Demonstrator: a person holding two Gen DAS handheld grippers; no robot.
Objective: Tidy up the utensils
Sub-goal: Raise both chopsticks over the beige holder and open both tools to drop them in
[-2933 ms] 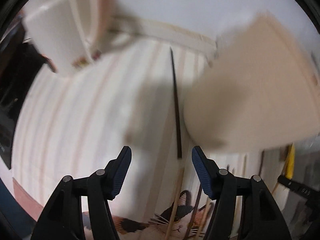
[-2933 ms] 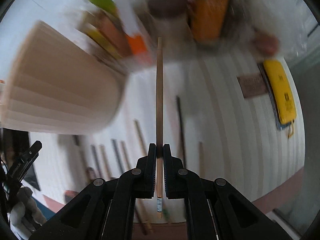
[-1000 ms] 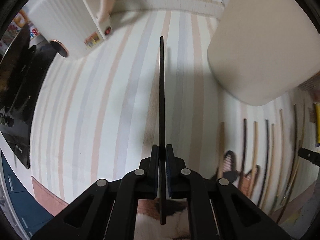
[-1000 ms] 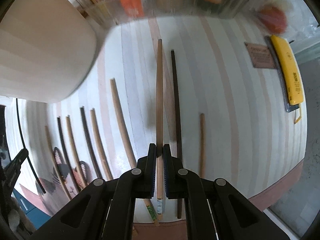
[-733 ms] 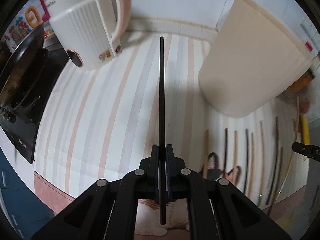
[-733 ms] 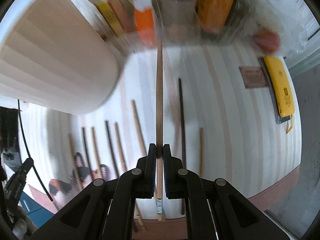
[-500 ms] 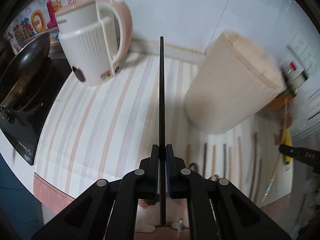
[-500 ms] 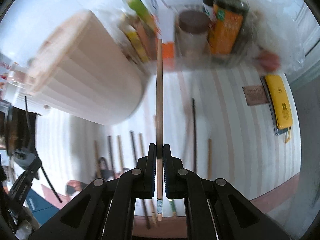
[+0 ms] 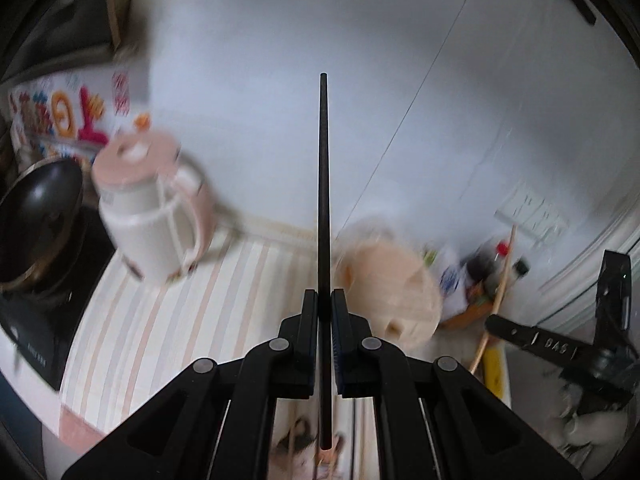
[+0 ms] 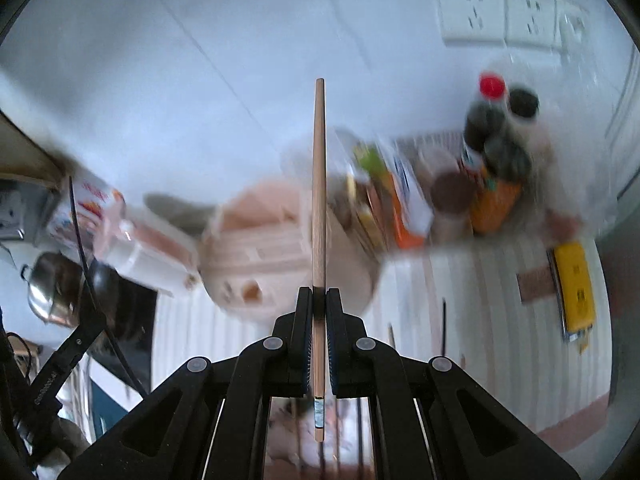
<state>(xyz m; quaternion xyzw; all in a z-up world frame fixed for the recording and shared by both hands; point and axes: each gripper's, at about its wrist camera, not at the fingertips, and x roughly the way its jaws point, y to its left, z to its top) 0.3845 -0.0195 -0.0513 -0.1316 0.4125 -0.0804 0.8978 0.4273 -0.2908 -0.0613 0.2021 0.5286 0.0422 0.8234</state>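
Both claws raised, one chopstick each, above the beige holder.
I have the left claw clenched on the black chopstick and the right claw on the wooden chopstick, lengthwise for a tip-first drop into the holder near the worktop's back edge.

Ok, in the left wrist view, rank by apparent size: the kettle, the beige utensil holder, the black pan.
1. Kettle, largest.
2 and 3. Utensil holder and black pan look about alike; the pan is cut by the frame edge and everything is motion-blurred, so no firm order.
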